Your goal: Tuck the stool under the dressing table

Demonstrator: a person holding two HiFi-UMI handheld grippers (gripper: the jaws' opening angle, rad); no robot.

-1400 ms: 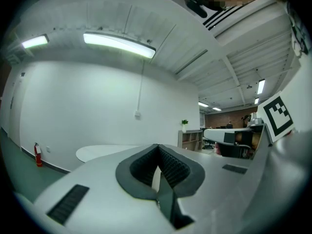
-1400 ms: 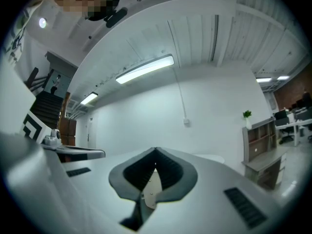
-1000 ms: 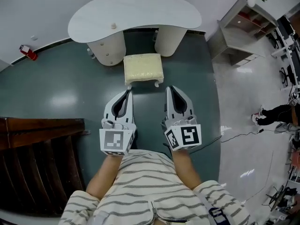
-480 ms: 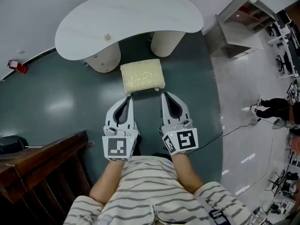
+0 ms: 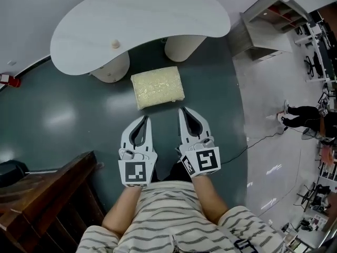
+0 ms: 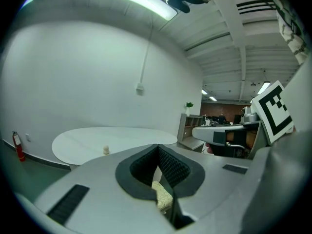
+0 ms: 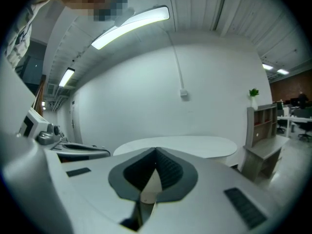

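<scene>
Stool point(image 5: 157, 87) stands on the floor point(image 5: 63, 115) before the table point(image 5: 142, 20), far edge short of the gap between its pedestals. Left gripper point(image 5: 146, 118) and right gripper point(image 5: 182, 110): jaws closed, empty, just short of the stool's near edge. Bare floor on both sides.

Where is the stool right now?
In the head view, the stool stands mid-frame on the dark floor, between the dressing table and the left tongs and right tongs.
</scene>
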